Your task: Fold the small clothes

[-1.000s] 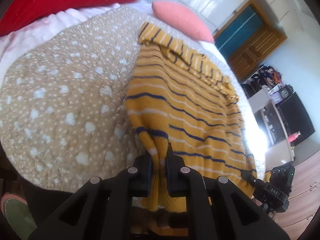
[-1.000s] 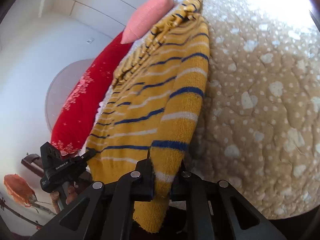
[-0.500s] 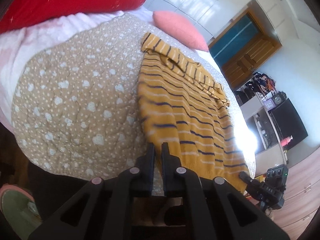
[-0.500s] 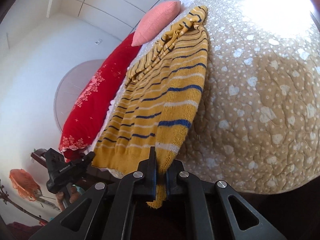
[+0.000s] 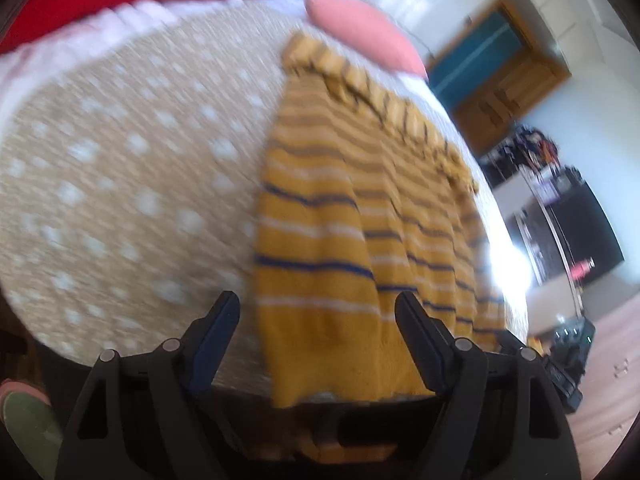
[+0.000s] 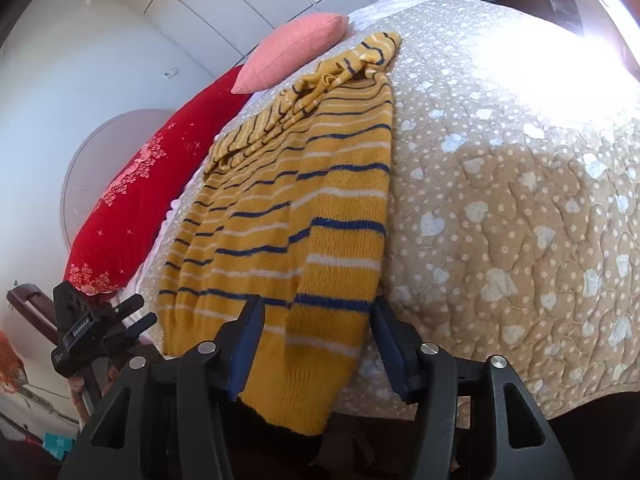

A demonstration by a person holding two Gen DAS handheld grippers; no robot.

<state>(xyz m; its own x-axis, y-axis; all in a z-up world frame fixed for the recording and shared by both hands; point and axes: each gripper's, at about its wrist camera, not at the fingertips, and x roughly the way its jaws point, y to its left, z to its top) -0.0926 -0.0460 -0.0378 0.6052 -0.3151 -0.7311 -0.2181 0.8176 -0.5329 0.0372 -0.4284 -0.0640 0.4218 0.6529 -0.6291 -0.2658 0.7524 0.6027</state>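
Sweater hem lies untouched between both grippers' opening fingers on the bed.

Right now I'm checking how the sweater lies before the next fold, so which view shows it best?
The right wrist view: the yellow striped sweater is sharp, from bunched far end to hem. The left wrist view shows it too, but motion-blurred.

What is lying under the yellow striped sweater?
The yellow striped sweater lies on a tan dotted quilt, which shows around it. Its hem hangs over the bed's edge. Whatever the sweater covers cannot be seen.
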